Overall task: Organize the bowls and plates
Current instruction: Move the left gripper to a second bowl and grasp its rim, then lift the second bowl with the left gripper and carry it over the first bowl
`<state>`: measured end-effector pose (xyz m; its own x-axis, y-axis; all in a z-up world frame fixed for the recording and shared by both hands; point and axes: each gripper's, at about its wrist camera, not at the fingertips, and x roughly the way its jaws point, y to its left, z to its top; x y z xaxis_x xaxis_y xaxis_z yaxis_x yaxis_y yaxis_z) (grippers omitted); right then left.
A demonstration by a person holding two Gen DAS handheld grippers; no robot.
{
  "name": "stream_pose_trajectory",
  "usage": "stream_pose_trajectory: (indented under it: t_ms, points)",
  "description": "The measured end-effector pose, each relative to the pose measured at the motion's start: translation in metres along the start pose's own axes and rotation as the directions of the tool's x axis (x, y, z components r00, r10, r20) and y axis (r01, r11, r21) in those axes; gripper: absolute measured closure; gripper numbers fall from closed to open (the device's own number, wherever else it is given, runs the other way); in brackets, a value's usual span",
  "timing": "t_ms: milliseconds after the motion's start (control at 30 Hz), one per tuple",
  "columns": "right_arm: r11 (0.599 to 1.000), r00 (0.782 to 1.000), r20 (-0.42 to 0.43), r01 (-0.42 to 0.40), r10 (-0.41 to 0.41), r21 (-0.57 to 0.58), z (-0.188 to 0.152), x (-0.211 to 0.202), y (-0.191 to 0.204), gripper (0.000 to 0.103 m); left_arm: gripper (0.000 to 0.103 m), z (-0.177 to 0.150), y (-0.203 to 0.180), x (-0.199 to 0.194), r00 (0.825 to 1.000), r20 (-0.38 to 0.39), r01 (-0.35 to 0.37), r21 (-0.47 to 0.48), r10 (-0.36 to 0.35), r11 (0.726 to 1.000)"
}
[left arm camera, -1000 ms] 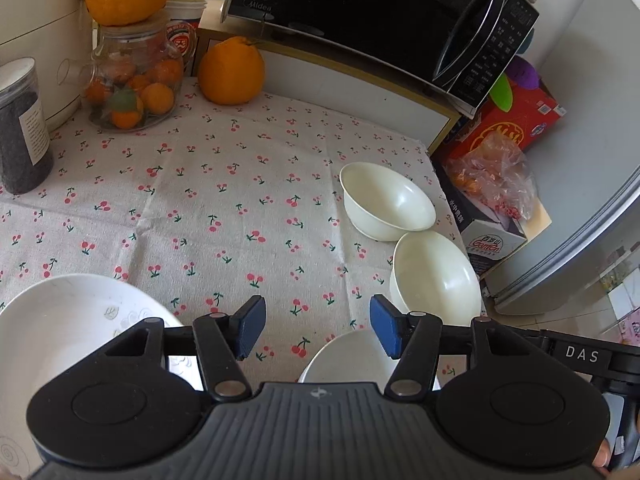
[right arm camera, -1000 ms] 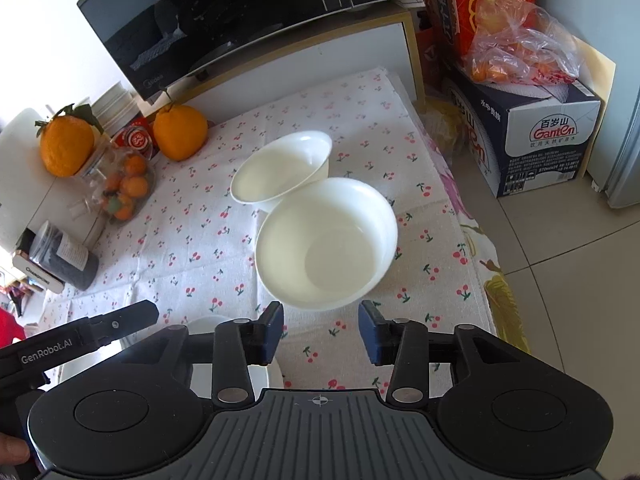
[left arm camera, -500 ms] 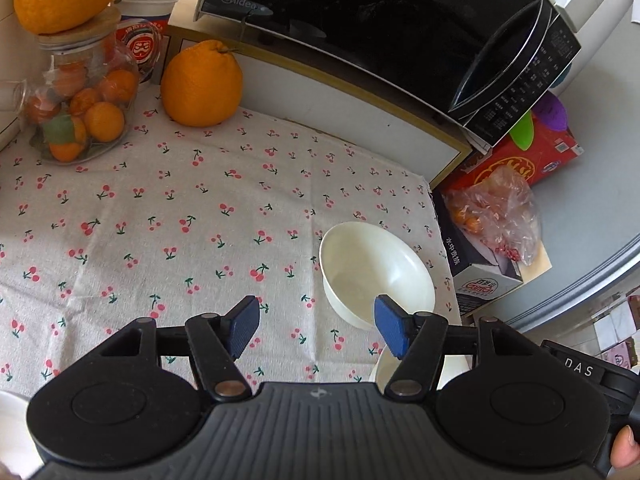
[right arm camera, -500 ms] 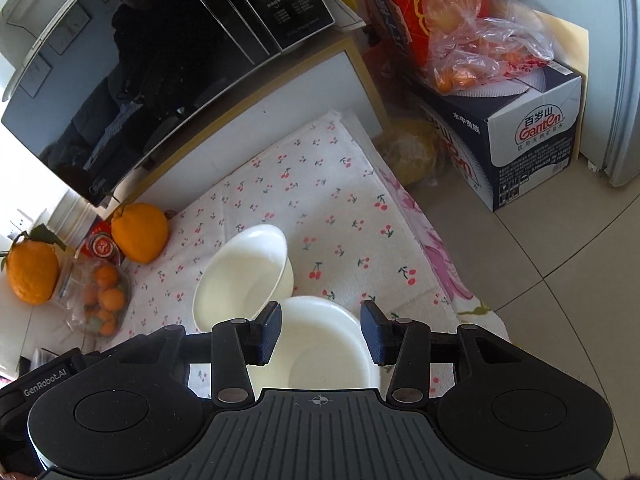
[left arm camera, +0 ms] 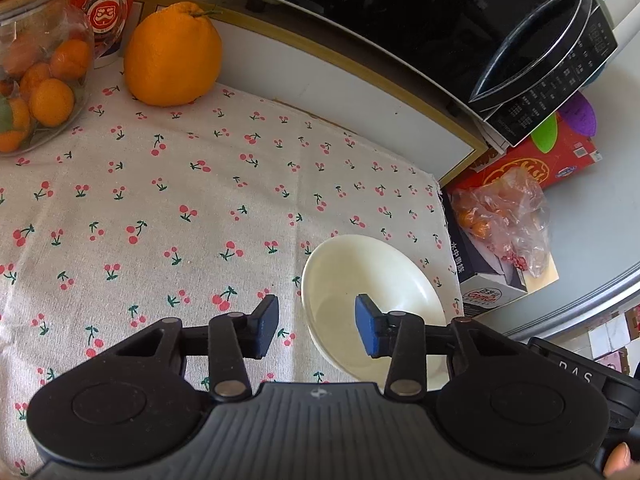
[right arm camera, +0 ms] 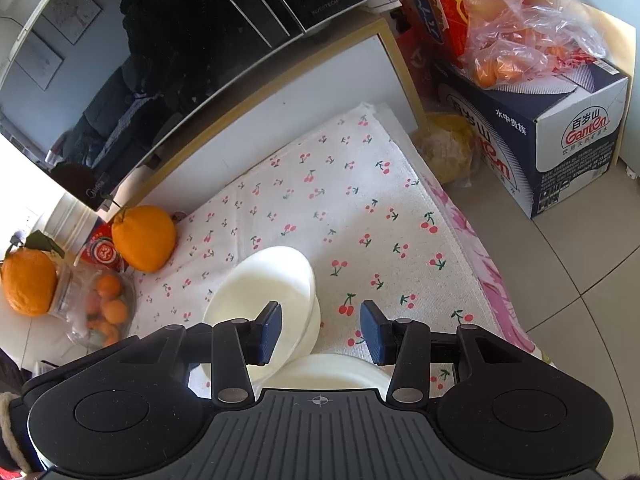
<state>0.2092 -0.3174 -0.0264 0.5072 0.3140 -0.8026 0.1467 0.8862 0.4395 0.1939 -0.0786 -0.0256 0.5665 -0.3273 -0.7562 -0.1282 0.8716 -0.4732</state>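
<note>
The left gripper is hovering with its jaws apart, and they have just been closing in; the near rim of the cream bowl is sitting between the blue pads, though neither pad is pressing on it. That bowl is resting upright on the cherry-print cloth, close to the cloth's right edge. Further out, a big orange is standing by the white cabinet, a glass jar of small oranges is sitting at the far left, and the black microwave is looming above.

Over on the right gripper, the jaws are also standing apart and gripping nothing. Its left pad is crossing in front of that same bowl, and a second white bowl is peeking out just below the pads. Beyond the table edge, a Ganten water box is sitting on the tiled floor with a plastic bag of oranges on top.
</note>
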Motion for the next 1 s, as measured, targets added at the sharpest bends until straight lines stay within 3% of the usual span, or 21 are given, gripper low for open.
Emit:
stream_pose_trajectory:
  t_ms: [100,267,433,1000]
  points:
    - [1.0,1.0,-0.014,0.01,-0.01,-0.007,0.0,0.009,0.001,0.063,0.072,0.001,0.0,0.004,1.0,-0.003,-0.004,0.009,0.004,1.0]
    - [1.0,0.999,-0.034,0.012,-0.013,-0.025,0.0,0.018,0.006,0.079,0.086,0.003,0.002,0.006,1.0,-0.001,0.007,-0.001,-0.007,1.0]
    - [0.998,0.999,-0.03,0.014,-0.016,-0.065,-0.003,0.022,0.015,0.095,0.093,0.003,-0.002,0.007,1.0,0.005,-0.003,0.023,0.003,1.0]
    - [0.992,0.999,0.021,-0.044,0.046,-0.118,-0.001,-0.007,0.027,0.095,0.097,0.0,-0.005,-0.032,0.996,0.077,0.046,0.028,-0.048,0.999]
